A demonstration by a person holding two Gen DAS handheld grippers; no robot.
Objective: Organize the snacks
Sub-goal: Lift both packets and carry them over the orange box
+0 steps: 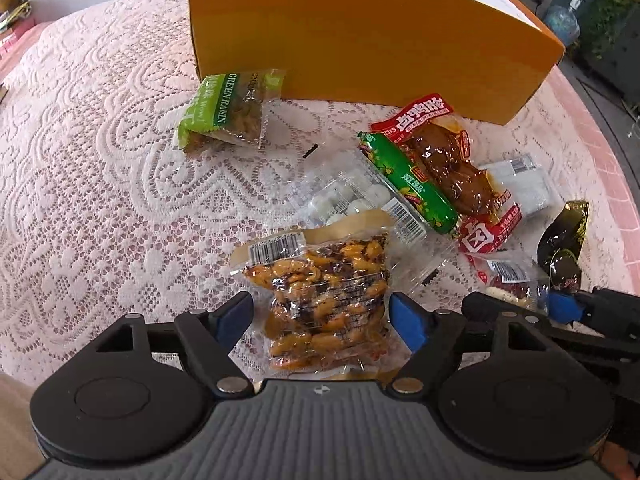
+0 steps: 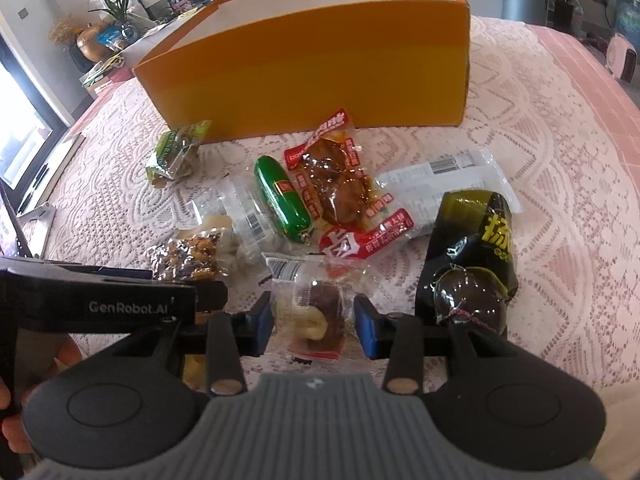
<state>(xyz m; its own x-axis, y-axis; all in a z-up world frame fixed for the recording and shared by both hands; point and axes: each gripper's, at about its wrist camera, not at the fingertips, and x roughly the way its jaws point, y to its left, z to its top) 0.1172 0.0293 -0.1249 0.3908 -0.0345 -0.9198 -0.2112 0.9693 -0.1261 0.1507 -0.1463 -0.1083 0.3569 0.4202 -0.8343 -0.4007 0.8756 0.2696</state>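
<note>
Around the two grippers, the snacks lay scattered on a bench (image 1: 100,168) covered with a white lace cloth, in front of an orange box (image 1: 360,40) that stood open-topped toward the far edge. Just before the box's left end sat a green raisin packet (image 1: 224,110), apart from the rest. Nearer the middle, a green sausage (image 1: 408,182) lay against a red-edged pack of brown braised meat (image 1: 444,160), with a clear pack of white candies (image 1: 352,196) beside it and a white sachet (image 1: 524,186) toward the right edge. A dark green pouch (image 2: 476,256) lay at the right of the heap. The left gripper (image 1: 322,316) stood wide open over a clear pack of spiced peanuts (image 1: 324,280); its blue pads flanked the pack on either side without pressing it, and the pack lay flat on the cloth. The right gripper (image 2: 314,318) was partly open around a small clear packet holding a dark date and a pale nut (image 2: 316,316); whether its pads pressed the wrapper I could not tell. The left gripper's black body crossed in front of the peanut pack in the right wrist view, and a hand (image 2: 12,420) showed at the lower left.
</note>
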